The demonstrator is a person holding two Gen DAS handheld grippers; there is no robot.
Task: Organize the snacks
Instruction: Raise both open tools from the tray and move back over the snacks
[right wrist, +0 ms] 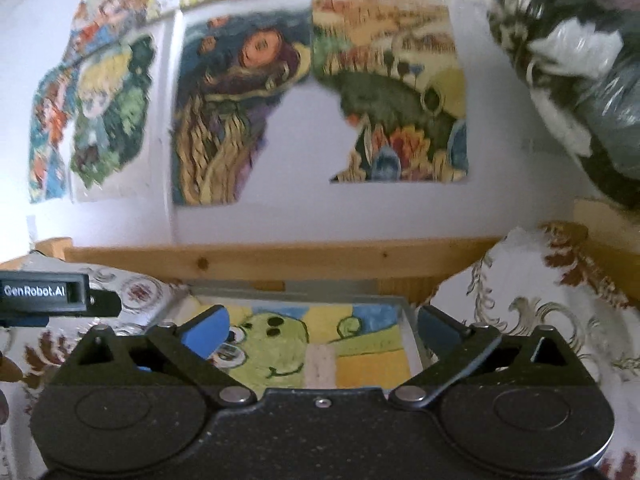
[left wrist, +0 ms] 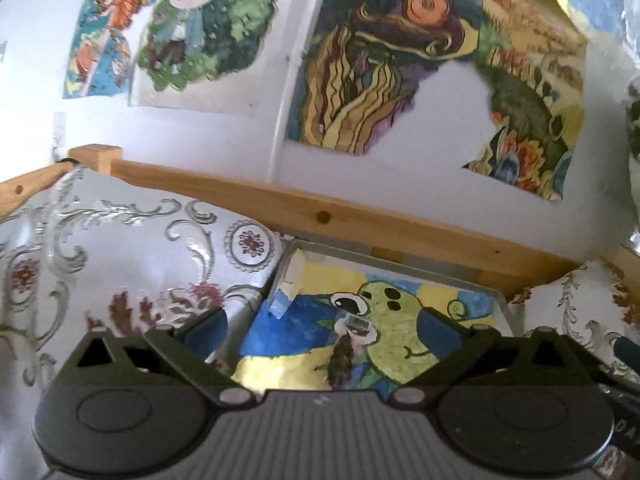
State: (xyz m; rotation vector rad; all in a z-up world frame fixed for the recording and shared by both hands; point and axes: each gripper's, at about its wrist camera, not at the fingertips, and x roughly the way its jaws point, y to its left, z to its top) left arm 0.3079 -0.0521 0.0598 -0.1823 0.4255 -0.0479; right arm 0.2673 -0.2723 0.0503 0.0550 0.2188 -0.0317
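A shallow metal-rimmed tray [left wrist: 400,263] [right wrist: 412,320] lined with a painted green cartoon creature lies just ahead of both grippers. On the lining rests a small snack [left wrist: 347,344], dark brown with a white barcode label at its far end. It lies between the spread fingers of my left gripper [left wrist: 322,330], which is open and touches nothing. My right gripper [right wrist: 324,330] is open too, hovering over the same tray. A pale beige rectangular piece [right wrist: 320,365] lies on the lining between its fingers. A clear wrapper [right wrist: 230,350] peeks out behind the left blue pad [right wrist: 208,334].
Ornate white cushions flank the tray on the left [left wrist: 120,248] and right [right wrist: 540,312]. A wooden rail [left wrist: 320,210] runs behind it, under a white wall hung with paintings [left wrist: 360,80]. A whitish and blue scrap [left wrist: 286,290] sits in the tray's far left corner. A stuffed plastic bag [right wrist: 580,80] looms upper right.
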